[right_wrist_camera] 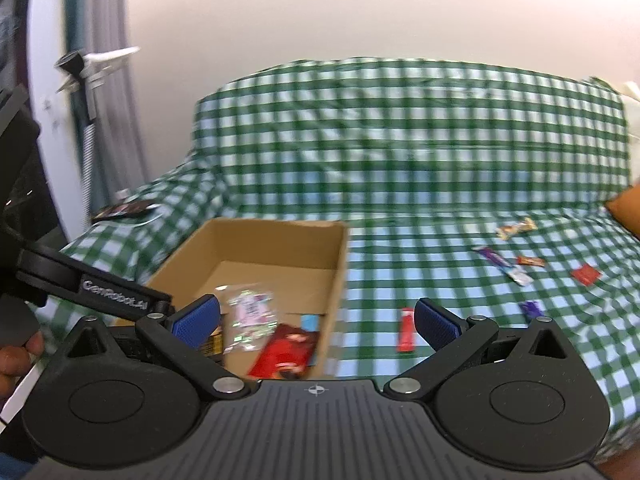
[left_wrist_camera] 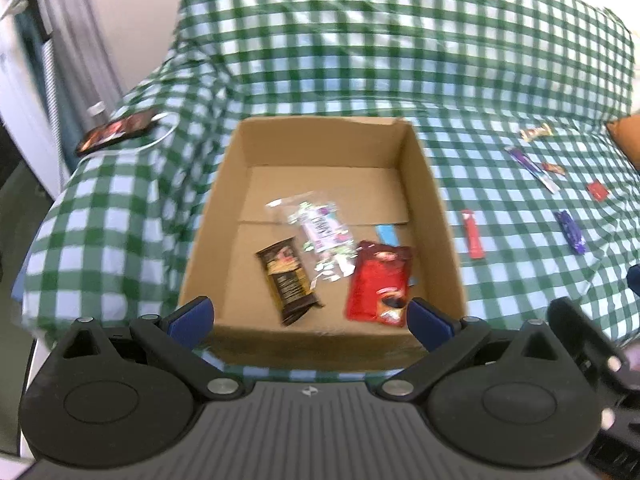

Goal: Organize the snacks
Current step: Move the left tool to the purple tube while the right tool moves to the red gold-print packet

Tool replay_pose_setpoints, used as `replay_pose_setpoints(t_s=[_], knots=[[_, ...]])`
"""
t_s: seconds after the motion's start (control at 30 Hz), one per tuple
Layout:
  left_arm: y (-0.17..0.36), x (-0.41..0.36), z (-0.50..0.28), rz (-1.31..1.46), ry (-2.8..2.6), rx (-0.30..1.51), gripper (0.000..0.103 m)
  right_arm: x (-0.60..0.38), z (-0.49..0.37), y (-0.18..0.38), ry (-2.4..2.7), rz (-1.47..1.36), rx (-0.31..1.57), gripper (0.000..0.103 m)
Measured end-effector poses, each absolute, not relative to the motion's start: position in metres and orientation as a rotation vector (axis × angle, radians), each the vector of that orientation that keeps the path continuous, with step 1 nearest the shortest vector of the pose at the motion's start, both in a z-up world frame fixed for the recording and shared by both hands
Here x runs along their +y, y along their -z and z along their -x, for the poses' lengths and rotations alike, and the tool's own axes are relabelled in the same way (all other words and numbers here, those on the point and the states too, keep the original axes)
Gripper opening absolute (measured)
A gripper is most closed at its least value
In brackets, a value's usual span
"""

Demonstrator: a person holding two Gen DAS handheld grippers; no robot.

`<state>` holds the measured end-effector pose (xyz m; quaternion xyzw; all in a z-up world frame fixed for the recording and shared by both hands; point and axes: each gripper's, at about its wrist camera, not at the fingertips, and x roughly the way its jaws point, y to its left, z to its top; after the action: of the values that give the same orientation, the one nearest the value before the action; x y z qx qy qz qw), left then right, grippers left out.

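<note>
An open cardboard box (left_wrist_camera: pixel 434 216) sits on a green checked sofa cover (left_wrist_camera: pixel 360 60). Inside lie a brown bar packet (left_wrist_camera: pixel 288 280), a clear packet (left_wrist_camera: pixel 320 232), a red packet (left_wrist_camera: pixel 380 284) and a small blue one (left_wrist_camera: pixel 386 234). My left gripper (left_wrist_camera: pixel 312 320) is open and empty above the box's near wall. My right gripper (right_wrist_camera: pixel 316 322) is open and empty, above the box's right wall (right_wrist_camera: pixel 336 292). A red stick (left_wrist_camera: pixel 473 234) lies right of the box; it also shows in the right wrist view (right_wrist_camera: pixel 406 330). Several more snacks lie farther right, among them a purple bar (left_wrist_camera: pixel 570 232).
A dark phone-like slab (left_wrist_camera: pixel 118 132) with a white cable lies on the sofa's left arm. An orange cushion (left_wrist_camera: pixel 626 140) is at the right edge. A white wall stands behind the sofa. The left gripper's arm (right_wrist_camera: pixel 92 284) shows at the right wrist view's left.
</note>
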<state>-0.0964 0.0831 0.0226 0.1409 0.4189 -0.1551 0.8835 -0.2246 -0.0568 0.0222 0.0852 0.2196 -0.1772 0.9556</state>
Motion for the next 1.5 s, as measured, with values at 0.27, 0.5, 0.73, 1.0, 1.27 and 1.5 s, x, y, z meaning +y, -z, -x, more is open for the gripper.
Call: replay_pose_setpoints(t_s=[0.27,0.5,0.73,1.0,1.27,1.5], knots=[[-0.022,-0.004,0.076,-0.344,0.403,0.881,0.103,-0.158,0.247,-0.019,0.565,-0.264,0.444,0.103],[-0.010,-0.137,0.033,-0.441,0.481,0.796,0.103,-0.304,0.255,-0.010,0.757,-0.370,0.437,0.103],[0.048,-0.306,-0.043,-0.402,0.585,0.959,0.103,-0.476,0.213,0.048,0.908,-0.475,0.451,0.103],[0.151,-0.448,-0.129,-0.340,0.514,1.124,0.103,-0.624,0.146,0.131,0.970,-0.560,0.468,0.103],[0.217,-0.509,-0.144,-0.393,0.505,1.139,0.103,-0.657,0.100,0.190,1.015,-0.323,0.572,0.103],[0.222,-0.503,-0.142,-0.408,0.558,1.093,0.103,-0.661,0.103,0.194,1.007,-0.349,0.563,0.103]])
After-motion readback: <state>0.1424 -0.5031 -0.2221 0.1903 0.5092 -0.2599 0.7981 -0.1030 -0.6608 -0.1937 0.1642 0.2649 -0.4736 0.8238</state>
